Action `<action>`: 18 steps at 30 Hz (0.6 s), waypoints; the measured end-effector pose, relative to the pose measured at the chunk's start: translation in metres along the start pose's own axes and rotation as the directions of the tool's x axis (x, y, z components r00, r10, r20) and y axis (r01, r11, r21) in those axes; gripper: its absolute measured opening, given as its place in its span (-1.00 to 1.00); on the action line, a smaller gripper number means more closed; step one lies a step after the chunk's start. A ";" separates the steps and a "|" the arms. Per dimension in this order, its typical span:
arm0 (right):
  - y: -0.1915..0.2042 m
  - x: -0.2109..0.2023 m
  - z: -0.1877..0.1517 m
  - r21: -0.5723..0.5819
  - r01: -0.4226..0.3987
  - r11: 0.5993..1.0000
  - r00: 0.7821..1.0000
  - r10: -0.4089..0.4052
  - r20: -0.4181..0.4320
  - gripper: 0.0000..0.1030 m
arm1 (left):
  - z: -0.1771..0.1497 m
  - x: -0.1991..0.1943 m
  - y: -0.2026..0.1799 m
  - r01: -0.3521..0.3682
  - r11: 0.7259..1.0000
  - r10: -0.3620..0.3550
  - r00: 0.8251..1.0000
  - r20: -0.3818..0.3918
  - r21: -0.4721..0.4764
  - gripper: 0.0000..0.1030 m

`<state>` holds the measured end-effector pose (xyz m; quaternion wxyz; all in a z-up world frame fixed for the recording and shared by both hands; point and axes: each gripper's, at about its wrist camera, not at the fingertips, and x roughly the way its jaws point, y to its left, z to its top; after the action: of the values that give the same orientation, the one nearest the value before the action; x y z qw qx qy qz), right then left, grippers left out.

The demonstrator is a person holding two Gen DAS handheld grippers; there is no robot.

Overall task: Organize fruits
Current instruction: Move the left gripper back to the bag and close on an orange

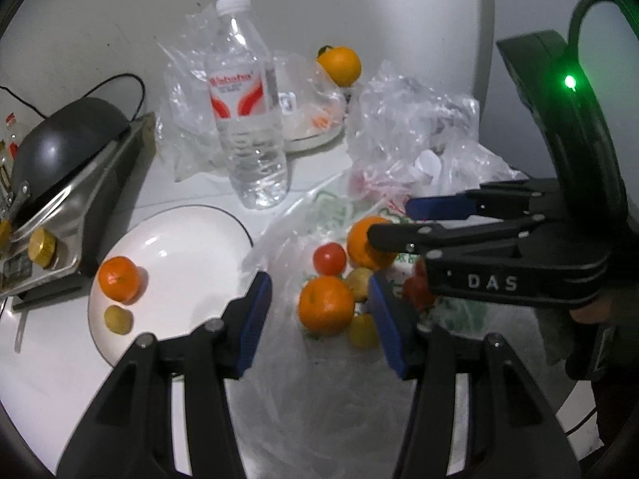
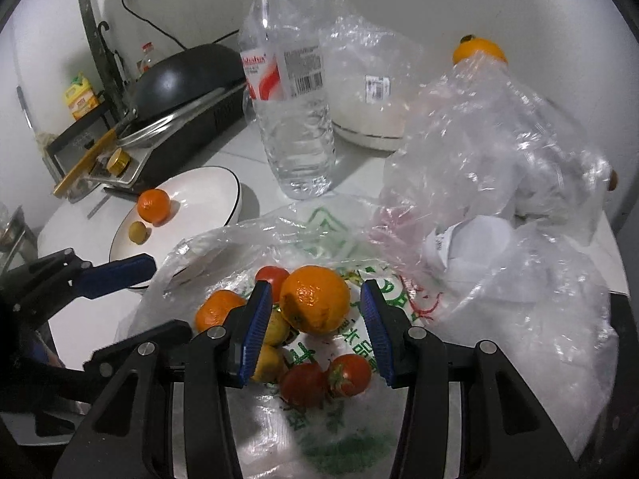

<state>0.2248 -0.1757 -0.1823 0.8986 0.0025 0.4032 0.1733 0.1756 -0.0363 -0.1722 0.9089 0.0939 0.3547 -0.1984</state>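
A pile of fruit lies on a clear plastic bag (image 2: 319, 439): a large orange (image 2: 314, 298), a smaller orange (image 1: 326, 304), red tomatoes (image 2: 347, 373) and small yellow fruits (image 1: 362, 331). My right gripper (image 2: 315, 331) is open, its blue pads on either side of the large orange, not touching it. My left gripper (image 1: 319, 319) is open and empty above the smaller orange. A white plate (image 1: 183, 255) to the left holds an orange (image 1: 118, 278) and a small yellow fruit (image 1: 118, 319). The right gripper also shows in the left wrist view (image 1: 393, 219).
A water bottle (image 1: 247, 119) stands behind the plate. Crumpled plastic bags (image 2: 499, 167) lie at the right. Another orange (image 1: 339, 64) sits by a white lidded bowl (image 2: 371, 119) at the back. A black pan (image 1: 64, 139) rests on a stove at the left.
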 end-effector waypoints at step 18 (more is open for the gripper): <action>-0.013 0.014 -0.002 0.040 -0.065 0.997 0.997 0.067 -0.049 -0.09 | -0.005 0.045 -0.008 0.008 0.999 -0.002 0.994 -0.110 0.052 -0.01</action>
<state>0.2361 -0.1840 -0.1962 0.8817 0.0286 0.4287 0.1951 0.1991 -0.0553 -0.2065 0.8846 0.1277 0.3993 -0.2044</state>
